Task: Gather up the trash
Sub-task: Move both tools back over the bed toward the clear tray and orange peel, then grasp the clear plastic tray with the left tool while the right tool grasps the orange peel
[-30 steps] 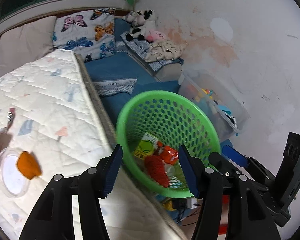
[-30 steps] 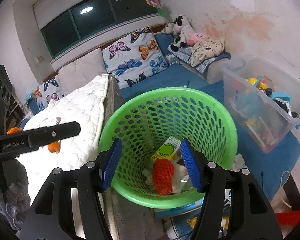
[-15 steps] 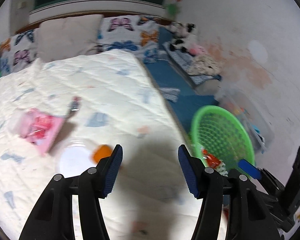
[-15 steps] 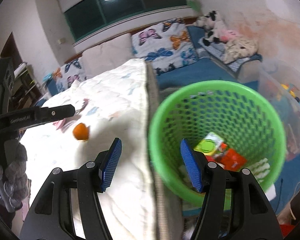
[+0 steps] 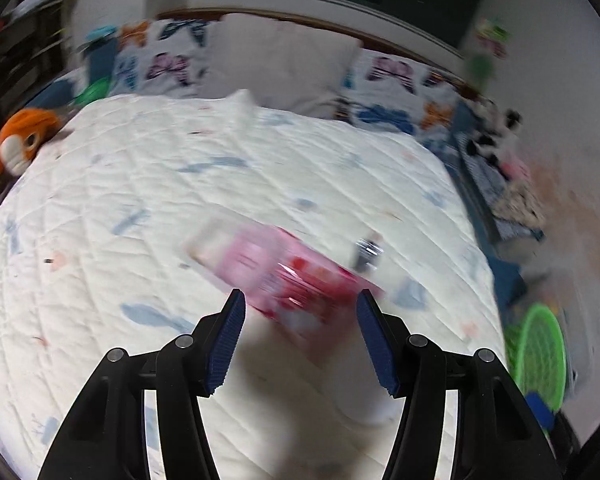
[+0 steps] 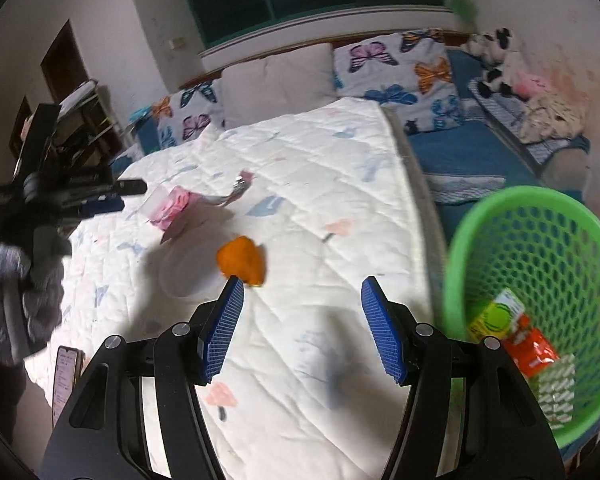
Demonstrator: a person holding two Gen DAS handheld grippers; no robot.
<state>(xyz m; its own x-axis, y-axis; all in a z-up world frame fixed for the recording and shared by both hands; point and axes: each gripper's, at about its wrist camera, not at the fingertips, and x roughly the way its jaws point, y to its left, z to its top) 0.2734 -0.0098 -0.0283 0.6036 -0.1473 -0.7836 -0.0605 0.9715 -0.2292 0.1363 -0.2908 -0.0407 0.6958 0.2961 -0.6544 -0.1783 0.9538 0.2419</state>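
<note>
A pink and red wrapper (image 5: 288,276) lies on the white quilt (image 5: 140,200), blurred, just beyond my open, empty left gripper (image 5: 300,336). It also shows in the right wrist view (image 6: 172,206), by the left gripper (image 6: 112,194). An orange peel (image 6: 242,260) rests at the edge of a clear plastic lid (image 6: 180,276), just ahead of my open, empty right gripper (image 6: 302,328). The green basket (image 6: 540,220) with several wrappers (image 6: 516,336) stands right of the bed; it also shows in the left wrist view (image 5: 540,356).
A small silver and pink wrapper (image 6: 240,186) lies on the quilt past the pink one. Pillows (image 6: 276,80) line the headboard. An orange plush toy (image 5: 16,148) sits at the bed's left edge. A phone (image 6: 66,376) lies at the near left.
Both grippers swung left from the basket over the bed. The left gripper now faces the pink wrapper; the right faces the orange peel. Both stay open.
</note>
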